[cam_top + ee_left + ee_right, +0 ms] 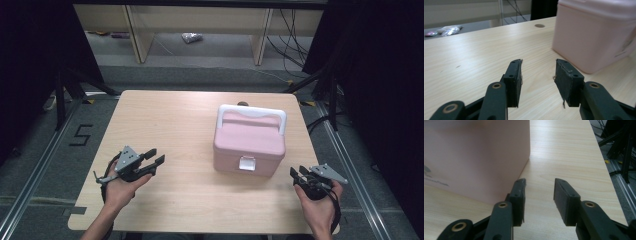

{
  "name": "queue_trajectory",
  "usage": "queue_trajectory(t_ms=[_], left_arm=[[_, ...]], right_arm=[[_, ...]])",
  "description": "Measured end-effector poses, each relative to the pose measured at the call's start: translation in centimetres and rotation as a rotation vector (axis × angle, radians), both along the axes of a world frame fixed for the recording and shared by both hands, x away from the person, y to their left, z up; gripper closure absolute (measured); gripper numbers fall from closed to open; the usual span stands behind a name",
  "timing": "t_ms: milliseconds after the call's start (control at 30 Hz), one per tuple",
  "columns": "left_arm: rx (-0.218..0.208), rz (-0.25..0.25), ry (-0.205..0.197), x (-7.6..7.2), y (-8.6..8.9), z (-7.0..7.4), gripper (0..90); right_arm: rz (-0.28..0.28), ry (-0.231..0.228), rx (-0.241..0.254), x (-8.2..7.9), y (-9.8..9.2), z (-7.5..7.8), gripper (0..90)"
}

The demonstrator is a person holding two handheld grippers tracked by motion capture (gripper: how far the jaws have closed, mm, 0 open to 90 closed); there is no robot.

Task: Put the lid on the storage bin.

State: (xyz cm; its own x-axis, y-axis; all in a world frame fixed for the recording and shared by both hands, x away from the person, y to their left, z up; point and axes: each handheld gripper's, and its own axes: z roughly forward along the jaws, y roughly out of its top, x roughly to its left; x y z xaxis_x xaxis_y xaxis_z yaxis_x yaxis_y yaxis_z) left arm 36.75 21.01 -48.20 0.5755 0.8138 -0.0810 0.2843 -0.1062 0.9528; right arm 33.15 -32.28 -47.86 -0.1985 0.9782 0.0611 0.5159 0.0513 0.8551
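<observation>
High view: I see the pink box (249, 141) sitting upright on the wooden table (175, 130), right of the table's middle, lid closed, white handle (252, 113) folded toward the back, white latch (246, 163) on the side facing me. My left gripper (153, 157) is well left of the box, held in the left hand (120, 186), jaws pointing toward the box, spread wide, nothing between them. My right gripper (296, 174) is just off the box's near right corner, in the right hand (317, 205), jaws also wide apart and empty, aimed back at the box. Neither one touches the box.

Left gripper view: left gripper (538, 70) low over the table (474, 57), jaws wide, bare wood between the pads. The box (594, 35) stands ahead and to the right of the jaws, apart from them, its bottom edge beyond the right-hand pad. A small round dark spot (539, 25) lies on the table beside the box's far corner.

Right gripper view: right gripper (539, 181) low over the table (569, 157), jaws wide, empty. The box (476, 152) is ahead and left of the jaws, its vertical corner edge just beyond the left-hand pad, close but with a gap. Small print on the box wall is too blurred to read. The table edge runs right of the box.
</observation>
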Motion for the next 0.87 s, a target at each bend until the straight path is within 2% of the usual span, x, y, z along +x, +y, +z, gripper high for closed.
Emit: queue_trajectory(t_ms=[33,167,200,233,267,300,333,367,400,433,467,500,533,567,633,667,700,733,767,867], left_arm=[[0.004,0.013,-0.003,-0.1,0.3,-0.3,55.4],[0.002,0.069,0.003,-0.4,2.1,-1.8,55.6],[0.002,0.076,0.006,-0.4,2.3,-2.0,55.5],[-0.007,0.078,0.000,-0.4,2.5,-2.3,55.6],[0.010,0.090,0.007,-0.6,2.8,-2.6,55.5],[0.005,0.096,0.006,-0.7,3.0,-2.9,55.4],[0.000,0.094,0.000,-0.7,3.2,-3.2,55.3],[-0.005,0.102,0.003,-0.7,3.5,-3.5,55.3],[-0.012,0.113,0.004,-0.7,3.6,-3.7,55.3],[-0.007,0.122,0.008,-0.8,3.8,-3.7,55.3],[-0.007,0.122,0.008,-0.8,3.8,-3.7,55.4],[-0.029,0.127,0.000,-0.8,3.8,-3.9,55.3],[-0.029,0.127,0.000,-0.8,3.8,-3.9,55.2],[-0.025,0.131,-0.003,-1.0,3.8,-4.0,55.1],[-0.032,0.129,-0.014,-1.0,3.7,-4.1,54.9],[-0.034,0.133,-0.019,-1.1,3.7,-4.2,54.6],[-0.039,0.137,-0.030,-1.1,3.7,-4.2,54.4],[-0.039,0.137,-0.030,-1.1,3.7,-4.2,54.2],[-0.042,0.148,-0.032,-1.2,3.8,-4.2,54.0],[-0.037,0.148,-0.046,-1.3,3.8,-4.2,53.9]], right_arm=[[-0.011,0.019,0.001,-0.1,0.0,-0.1,61.0],[-0.013,-0.008,-0.022,0.2,-0.4,-1.2,59.1],[-0.041,0.025,0.005,0.0,-0.1,-1.2,58.7],[-0.027,0.018,-0.011,0.1,-0.3,-1.4,58.3],[-0.035,0.018,0.014,0.1,-0.2,-1.5,57.9],[-0.014,-0.004,-0.017,0.2,-0.5,-1.7,57.6],[-0.032,0.008,0.026,0.1,-0.2,-1.9,57.2],[-0.018,-0.014,-0.015,0.2,-0.5,-2.1,56.9],[-0.036,0.009,0.024,0.1,-0.2,-2.2,56.7],[-0.019,-0.019,-0.009,0.2,-0.5,-2.4,56.4],[-0.019,-0.019,-0.009,0.2,-0.5,-2.4,56.4],[-0.029,-0.016,0.025,0.1,-0.3,-2.7,55.7],[-0.039,-0.018,0.035,0.0,-0.2,-2.7,55.3],[-0.030,-0.044,0.022,0.2,-0.3,-2.9,55.1],[-0.030,-0.053,0.021,0.0,-0.3,-2.9,55.0],[-0.040,-0.076,0.033,0.0,-0.1,-3.1,55.0],[-0.062,-0.064,0.073,-0.3,0.2,-3.1,54.9],[-0.062,-0.064,0.073,-0.3,0.2,-3.1,54.9],[-0.067,-0.107,0.052,-0.2,0.1,-3.3,54.6],[-0.061,-0.124,0.067,-0.4,0.1,-3.2,54.2]])
